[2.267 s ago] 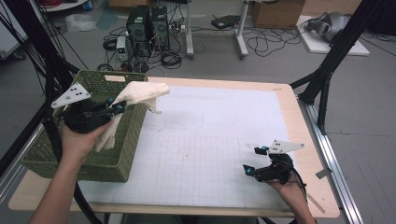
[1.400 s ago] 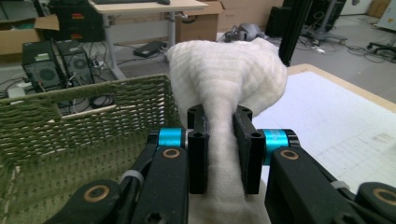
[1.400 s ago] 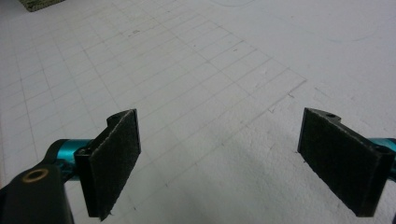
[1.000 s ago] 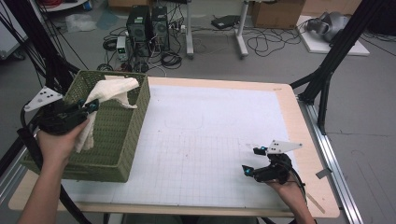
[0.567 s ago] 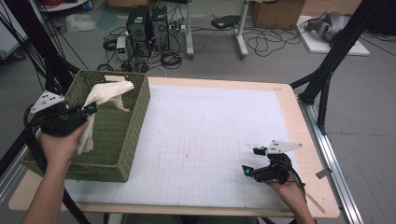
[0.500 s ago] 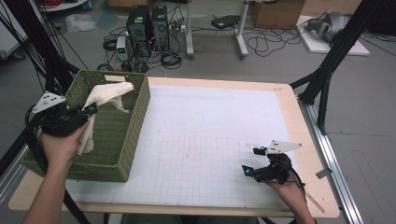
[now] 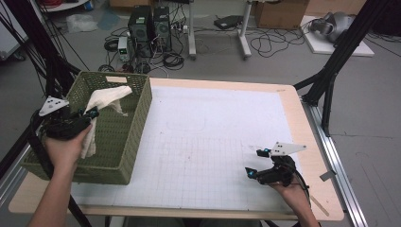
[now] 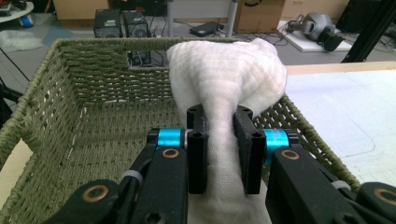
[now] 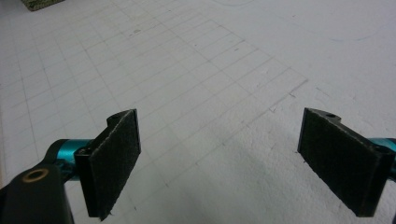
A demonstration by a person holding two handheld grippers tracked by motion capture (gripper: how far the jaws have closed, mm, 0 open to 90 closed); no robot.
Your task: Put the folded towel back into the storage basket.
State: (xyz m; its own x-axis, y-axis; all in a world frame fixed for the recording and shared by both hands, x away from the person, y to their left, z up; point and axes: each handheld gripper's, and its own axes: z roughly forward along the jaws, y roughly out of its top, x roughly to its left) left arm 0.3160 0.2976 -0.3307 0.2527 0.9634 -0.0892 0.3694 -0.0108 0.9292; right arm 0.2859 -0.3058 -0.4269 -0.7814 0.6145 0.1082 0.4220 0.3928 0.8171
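1. Cloth (image 8: 224, 84), white and soft, pinched in left claw (image 8: 223, 149); pads pressed tight on a gathered fold, rest bunched above and hanging below.
2. Held over green woven basket (image 7: 137, 137), at its left side, part draped towards the far rim (image 7: 113, 75).
3. Right claw (image 9: 238, 163) spread wide, nothing between pads, low over gridded surface (image 7: 213, 142) at the near right, well apart from basket.
4. Step in hand, by judgement: placing cloth into basket.
5. Next move likely calls for lowering until cloth rests on the basket floor, then parting the pads and lifting clear without dragging fabric over the wall.
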